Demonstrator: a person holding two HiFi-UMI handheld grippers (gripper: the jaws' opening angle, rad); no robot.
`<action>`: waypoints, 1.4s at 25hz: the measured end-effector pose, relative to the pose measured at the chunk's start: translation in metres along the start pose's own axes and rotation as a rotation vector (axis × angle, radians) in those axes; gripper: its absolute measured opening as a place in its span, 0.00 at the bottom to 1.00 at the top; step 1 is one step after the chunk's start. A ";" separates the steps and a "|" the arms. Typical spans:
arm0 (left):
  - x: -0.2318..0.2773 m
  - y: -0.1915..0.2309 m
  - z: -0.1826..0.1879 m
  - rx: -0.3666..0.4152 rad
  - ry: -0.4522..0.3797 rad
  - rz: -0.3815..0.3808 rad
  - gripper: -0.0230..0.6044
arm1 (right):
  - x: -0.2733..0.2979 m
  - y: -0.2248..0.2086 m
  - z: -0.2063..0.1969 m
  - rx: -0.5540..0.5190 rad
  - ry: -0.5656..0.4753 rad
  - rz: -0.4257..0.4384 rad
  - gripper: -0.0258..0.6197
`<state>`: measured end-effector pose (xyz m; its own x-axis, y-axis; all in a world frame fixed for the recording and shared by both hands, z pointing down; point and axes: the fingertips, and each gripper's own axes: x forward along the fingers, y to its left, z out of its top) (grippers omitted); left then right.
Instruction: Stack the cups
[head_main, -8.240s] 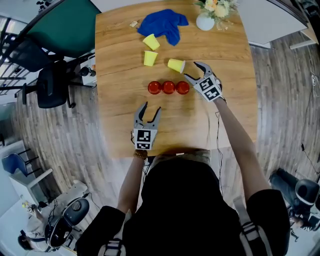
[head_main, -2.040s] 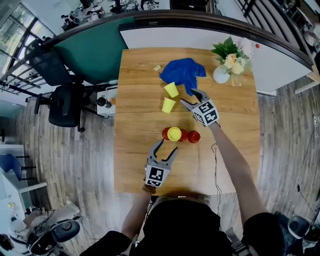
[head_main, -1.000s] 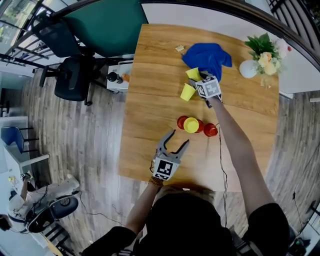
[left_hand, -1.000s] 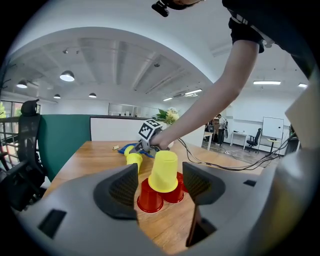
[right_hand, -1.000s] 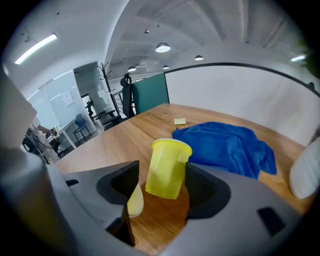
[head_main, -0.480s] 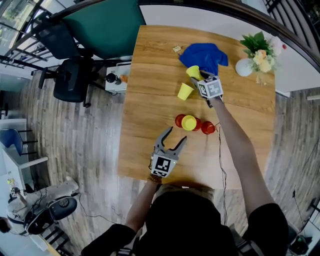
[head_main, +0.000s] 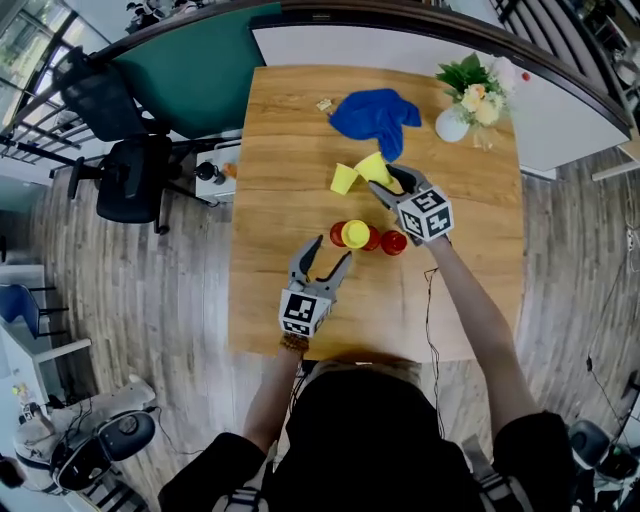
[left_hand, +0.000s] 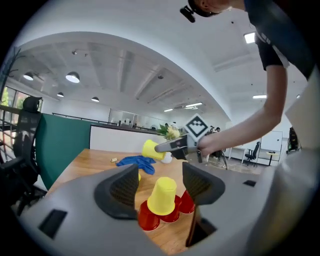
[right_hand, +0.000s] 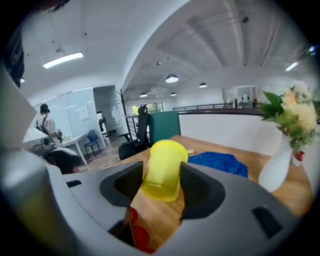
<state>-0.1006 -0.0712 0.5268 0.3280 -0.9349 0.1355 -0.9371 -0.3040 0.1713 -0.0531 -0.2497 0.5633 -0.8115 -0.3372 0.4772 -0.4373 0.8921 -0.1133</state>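
— Which step?
— Carrying. The right gripper (head_main: 386, 180) fingers, just closing, clamp a yellow cup (right_hand: 162, 170) above the tabletop (head_main: 280, 150). The left gripper (head_main: 320, 255) fingers are apart, empty.
— Next?
— Probably lower it squarely onto the red cups (head_main: 394, 242).

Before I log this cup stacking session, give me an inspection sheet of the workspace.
Surface: wooden table, no spills seen.
Job's things: three red plastic cups in a row, upside-down yellow plastic cup on them; second yellow cup on table behind; third yellow cup held.
Clutter: crumpled blue cloth, white vase of flowers.
Grippers: left gripper open, empty; right gripper fingers have just been closing, shut on third yellow cup.
Cables: thin dark cable beside right forearm.
Surroundings: black office chair, teal partition.
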 end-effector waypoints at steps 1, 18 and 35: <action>0.001 0.001 0.006 -0.011 -0.008 -0.013 0.49 | -0.016 0.013 0.000 -0.003 -0.019 0.012 0.42; -0.002 -0.090 0.001 0.124 0.051 -0.401 0.28 | -0.153 0.156 -0.077 -0.031 -0.058 0.136 0.41; -0.025 -0.103 0.002 -0.102 0.029 -0.395 0.09 | -0.174 0.165 -0.086 0.029 -0.119 0.083 0.49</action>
<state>-0.0122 -0.0167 0.5038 0.6647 -0.7441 0.0673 -0.7226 -0.6174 0.3109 0.0495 -0.0179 0.5367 -0.8849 -0.2975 0.3583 -0.3763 0.9101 -0.1736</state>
